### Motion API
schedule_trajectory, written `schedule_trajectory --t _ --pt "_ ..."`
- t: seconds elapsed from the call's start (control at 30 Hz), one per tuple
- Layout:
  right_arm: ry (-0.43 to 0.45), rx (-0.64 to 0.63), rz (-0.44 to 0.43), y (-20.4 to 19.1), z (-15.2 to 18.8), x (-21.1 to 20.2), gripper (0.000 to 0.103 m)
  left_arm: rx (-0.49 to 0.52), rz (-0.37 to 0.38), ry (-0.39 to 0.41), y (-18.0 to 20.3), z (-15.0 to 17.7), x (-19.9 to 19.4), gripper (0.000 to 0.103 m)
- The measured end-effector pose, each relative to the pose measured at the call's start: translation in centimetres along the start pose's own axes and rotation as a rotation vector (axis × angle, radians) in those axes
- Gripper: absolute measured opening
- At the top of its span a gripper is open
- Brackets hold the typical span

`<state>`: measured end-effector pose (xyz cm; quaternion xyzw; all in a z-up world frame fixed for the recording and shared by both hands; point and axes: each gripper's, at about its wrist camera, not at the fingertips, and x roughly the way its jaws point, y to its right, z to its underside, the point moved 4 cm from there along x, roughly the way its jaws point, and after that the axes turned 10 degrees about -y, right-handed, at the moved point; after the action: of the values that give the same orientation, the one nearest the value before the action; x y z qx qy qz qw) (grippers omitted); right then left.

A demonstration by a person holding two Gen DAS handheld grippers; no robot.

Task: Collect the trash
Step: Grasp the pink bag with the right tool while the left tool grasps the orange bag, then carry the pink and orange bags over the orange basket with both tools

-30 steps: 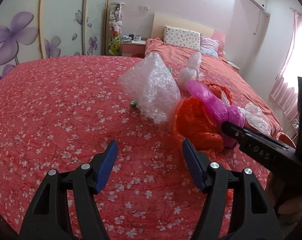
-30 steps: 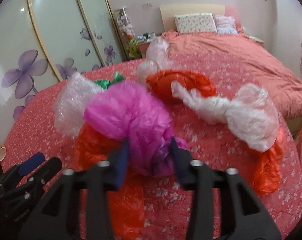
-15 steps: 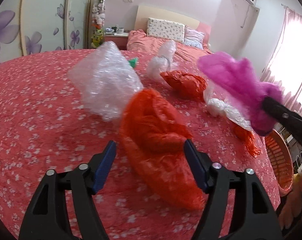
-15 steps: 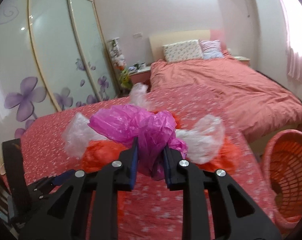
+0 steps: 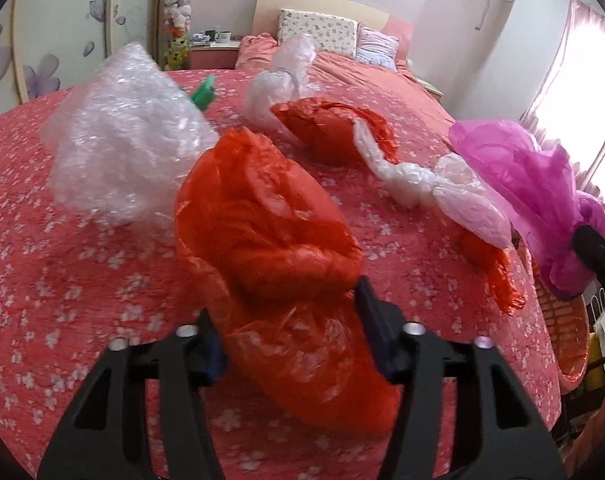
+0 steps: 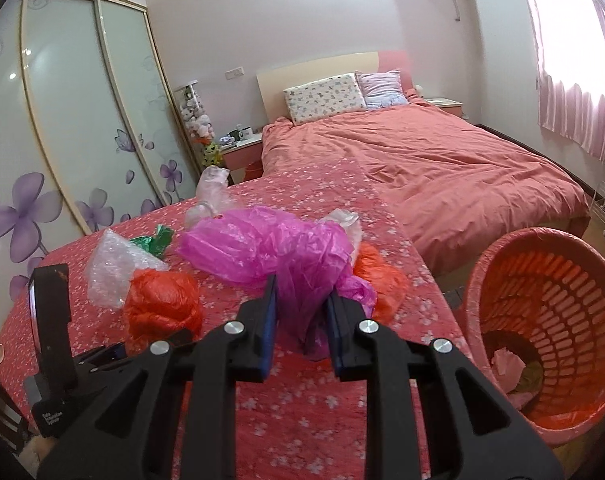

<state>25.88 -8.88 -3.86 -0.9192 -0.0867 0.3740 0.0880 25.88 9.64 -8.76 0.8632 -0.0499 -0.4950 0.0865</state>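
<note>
My right tongs (image 6: pixel 302 320) squeeze tight on the pink bag (image 6: pixel 270 248), up in the air near the right edge of the flowery bed cover (image 5: pixel 62 300). It is thin and slippery, so it could slide out before the red basket (image 6: pixel 542 320). My left tongs (image 5: pixel 290 332) have just been closing around the big red bag (image 5: pixel 262 220). It sits right between them, but they may only pinch a loose fold that pulls free.

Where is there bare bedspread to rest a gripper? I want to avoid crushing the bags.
Free: the floral bedspread left of the orange bag, below the bubble wrap, and the near strip toward the basket. Crowded: the middle, where the white bag, second orange bag and green scrap cluster.
</note>
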Motion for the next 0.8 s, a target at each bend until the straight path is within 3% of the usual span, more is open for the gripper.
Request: schedule_trajectory --t 0.1,0.37,0.8 --pt "0.005 0.008 0.007 0.6 0.1 -0.3 0.022 0.020 -0.001 0.019 0.6 -0.1 -0.4 0.038" --pt "0.026 0.035 0.017 1.9 0.1 -1.5 0.022 0.073 -0.009 0.089 2.2 -0.5 -2.4 0.028" --pt "0.078 0.063 0.035 3.6 0.3 -4.7 0.022 0.141 0.028 0.162 5.2 -1.0 -5.3 0.021"
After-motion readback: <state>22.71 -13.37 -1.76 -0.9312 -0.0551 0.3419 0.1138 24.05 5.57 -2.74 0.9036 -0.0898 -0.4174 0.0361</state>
